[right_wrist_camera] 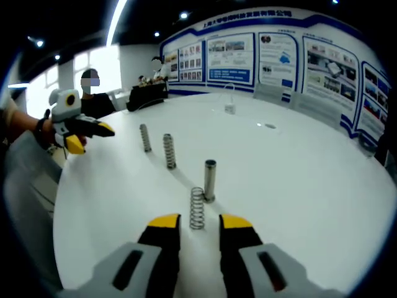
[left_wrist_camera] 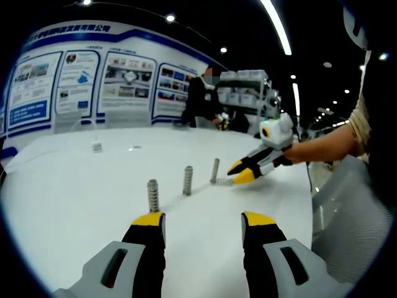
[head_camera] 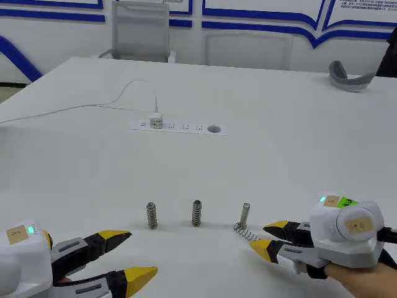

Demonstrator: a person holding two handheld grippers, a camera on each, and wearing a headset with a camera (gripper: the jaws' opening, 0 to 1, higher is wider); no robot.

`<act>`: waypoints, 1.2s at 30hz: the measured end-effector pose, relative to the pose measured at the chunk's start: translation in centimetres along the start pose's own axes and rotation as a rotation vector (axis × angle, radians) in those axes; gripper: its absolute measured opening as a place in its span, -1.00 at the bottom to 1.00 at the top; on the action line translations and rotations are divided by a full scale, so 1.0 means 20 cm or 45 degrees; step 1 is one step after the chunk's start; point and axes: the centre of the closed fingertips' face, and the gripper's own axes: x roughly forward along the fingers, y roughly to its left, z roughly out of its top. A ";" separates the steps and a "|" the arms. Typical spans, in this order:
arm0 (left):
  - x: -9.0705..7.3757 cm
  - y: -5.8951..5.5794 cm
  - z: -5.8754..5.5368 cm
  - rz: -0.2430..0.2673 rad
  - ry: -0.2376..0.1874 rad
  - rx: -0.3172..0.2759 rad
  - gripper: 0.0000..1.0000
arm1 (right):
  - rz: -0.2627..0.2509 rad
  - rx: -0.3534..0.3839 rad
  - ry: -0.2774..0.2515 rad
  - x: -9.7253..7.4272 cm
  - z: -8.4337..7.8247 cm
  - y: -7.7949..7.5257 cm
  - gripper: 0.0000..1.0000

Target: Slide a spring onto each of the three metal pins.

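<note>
On the white table (head_camera: 74,161) three metal pins stand upright in one row. The left pin (head_camera: 152,215) and the middle pin (head_camera: 196,213) each have a spring around them from bottom to top. The third one, the bare pin (head_camera: 245,214), has no spring on it. The loose spring (head_camera: 242,231) lies on the table with one end at the foot of this pin and the other end pointing toward the right gripper (head_camera: 260,236), which comes from the right side, held by a hand. In the right gripper view the right gripper (right_wrist_camera: 200,221) has its yellow-tipped jaws a little apart and it grips nothing. The loose spring (right_wrist_camera: 197,208) is directly in front of them, its near end reaches just into the gap between the tips, and the bare pin (right_wrist_camera: 209,180) stands just behind it. If a tip touches the coil I cannot tell. The left gripper (head_camera: 141,253) is low at the near left of the table, well apart from the row. Its jaws are spread wide and hold nothing. In the left gripper view, the left gripper (left_wrist_camera: 203,218) points toward the left pin (left_wrist_camera: 152,194), which is near but not touching. Far behind the pins a power strip (head_camera: 186,128) lies flat with a white plug (head_camera: 156,120) in it.
</note>
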 end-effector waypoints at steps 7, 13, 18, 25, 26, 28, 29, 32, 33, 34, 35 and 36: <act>0.00 -0.01 0.01 -0.005 -0.007 0.001 0.01 | 0.014 -0.012 0.024 0.03 -0.02 0.02 -0.55; 0.00 -0.01 0.01 -0.005 -0.012 -0.003 0.01 | 0.015 -0.020 0.038 0.04 -0.03 0.02 -0.62; 0.00 0.00 0.00 -0.005 -0.012 -0.003 0.00 | 0.016 -0.019 0.052 0.04 -0.04 0.02 -0.66; 0.00 -0.01 0.00 -0.008 -0.009 -0.001 -0.01 | 0.010 -0.046 0.057 0.05 -0.05 0.02 -0.76; 0.00 -0.01 0.00 -0.008 -0.010 -0.001 -0.01 | 0.009 -0.049 0.057 0.05 -0.05 0.02 -0.76; 0.00 -0.01 0.00 -0.007 -0.011 -0.001 -0.01 | 0.009 -0.044 0.061 0.05 -0.05 0.02 -0.76; 0.00 -0.01 0.01 -0.007 -0.012 -0.001 -0.01 | 0.010 -0.048 0.064 0.05 -0.05 0.02 -0.76; 0.00 -0.01 0.01 -0.009 -0.011 0.002 -0.02 | 0.019 -0.050 0.071 0.03 -0.05 0.03 -0.76; 0.00 -0.01 0.01 -0.011 -0.012 0.002 -0.02 | 0.022 -0.050 0.072 0.03 -0.05 0.04 -0.76; 0.00 -0.01 0.01 -0.013 -0.010 0.004 -0.02 | 0.026 -0.047 0.073 0.02 -0.05 0.04 -0.76; 0.01 -0.02 0.00 -0.016 -0.006 0.010 -0.02 | 0.031 -0.042 0.073 0.01 -0.05 0.04 -0.77; 0.01 -0.02 0.00 -0.019 -0.004 0.012 -0.02 | 0.033 -0.041 0.072 0.01 -0.05 0.05 -0.77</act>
